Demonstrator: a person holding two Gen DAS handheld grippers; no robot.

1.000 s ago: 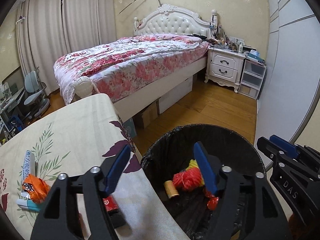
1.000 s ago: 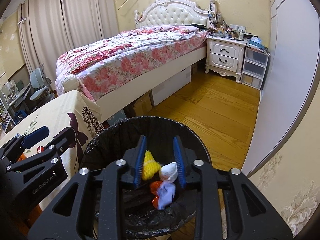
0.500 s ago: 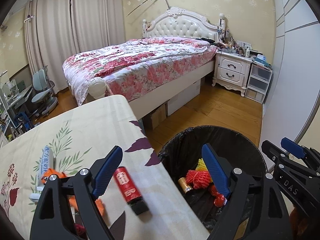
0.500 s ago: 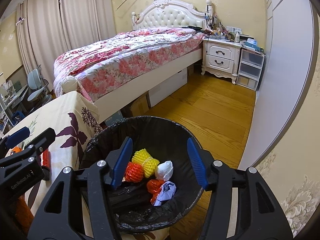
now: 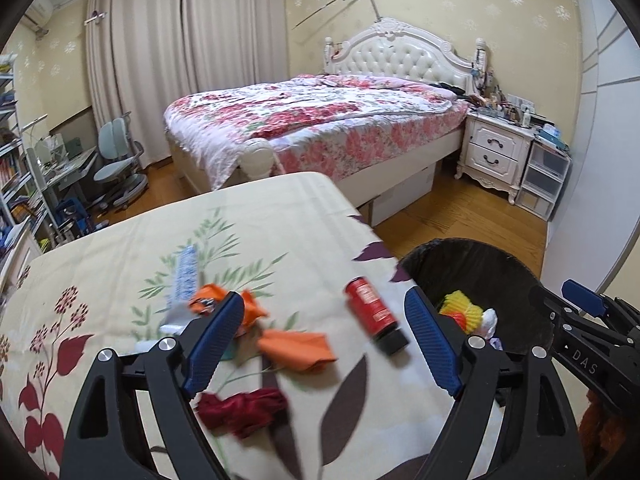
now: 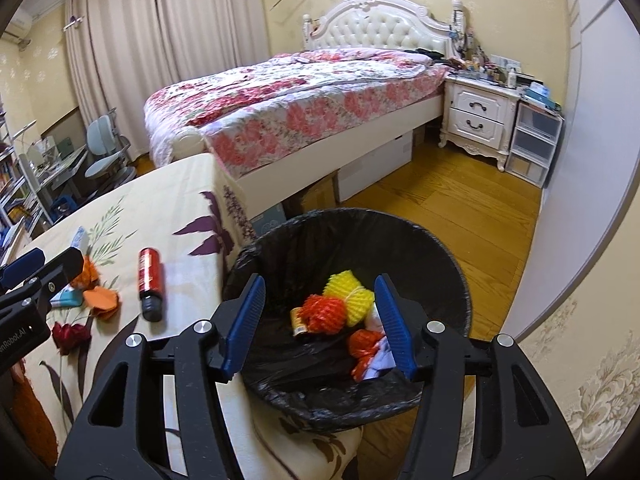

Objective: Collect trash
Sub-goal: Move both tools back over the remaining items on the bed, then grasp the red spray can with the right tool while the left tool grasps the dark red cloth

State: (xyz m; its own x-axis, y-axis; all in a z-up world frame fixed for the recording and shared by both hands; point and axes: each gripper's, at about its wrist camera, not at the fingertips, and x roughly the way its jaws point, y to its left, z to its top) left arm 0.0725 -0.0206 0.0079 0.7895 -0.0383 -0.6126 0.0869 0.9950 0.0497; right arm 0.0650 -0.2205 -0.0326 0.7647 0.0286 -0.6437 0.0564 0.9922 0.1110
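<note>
Tongs: left (image 5: 324, 344) swung from bin (image 6: 440, 248) over table (image 5: 120, 260), spread; right (image 6: 320, 324) also spread, empty.

Motion blur smears the orange wrappers (image 5: 296, 346), dark red scrap (image 5: 244, 406) and blue-white packet (image 5: 182, 280) mid-frame in the left wrist view, the left gripper (image 5: 328, 344) finger (image 5: 212, 344) covers part of that pile, and the trash bin (image 6: 360, 224) rim vanishes behind the right gripper (image 6: 318, 322) at bottom centre.
</note>
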